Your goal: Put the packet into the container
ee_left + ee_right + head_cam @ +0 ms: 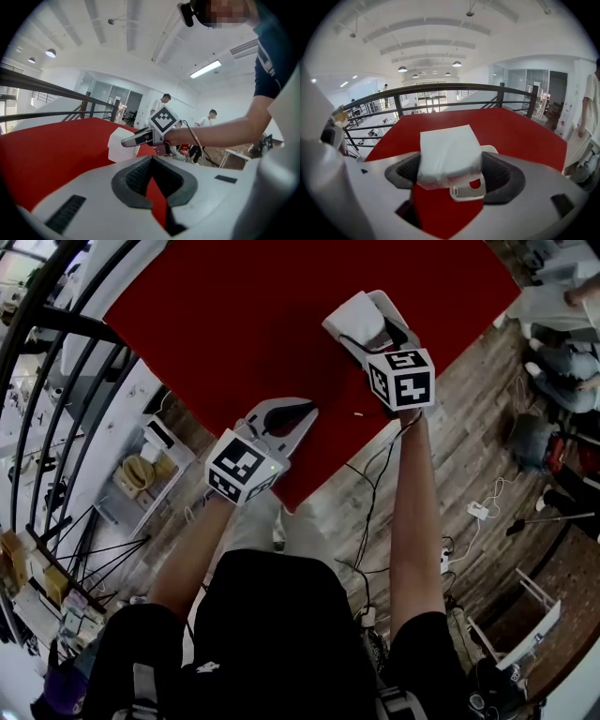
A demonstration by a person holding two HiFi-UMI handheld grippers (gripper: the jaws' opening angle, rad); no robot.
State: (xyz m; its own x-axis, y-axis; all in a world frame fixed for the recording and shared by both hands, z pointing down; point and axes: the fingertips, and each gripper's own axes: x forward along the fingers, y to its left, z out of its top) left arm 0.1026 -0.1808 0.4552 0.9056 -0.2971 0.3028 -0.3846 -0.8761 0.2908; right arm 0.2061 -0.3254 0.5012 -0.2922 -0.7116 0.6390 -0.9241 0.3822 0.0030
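White packet (447,145): pinched between wide-set pads of right gripper (452,161), over red table (511,126). White latch tab (466,190): just under packet's near edge; container body not made out. Left gripper (151,159): tips together, nothing held, near table's edge.

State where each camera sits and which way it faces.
Head view: on the head, looking down at the red table; torso, forearms, left gripper and right gripper show.
Left gripper view: on that gripper, facing across the table at the right gripper's packet; own shut jaws show.
Right gripper view: facing the railing; own jaws hold the packet.
Shared: packet, table.
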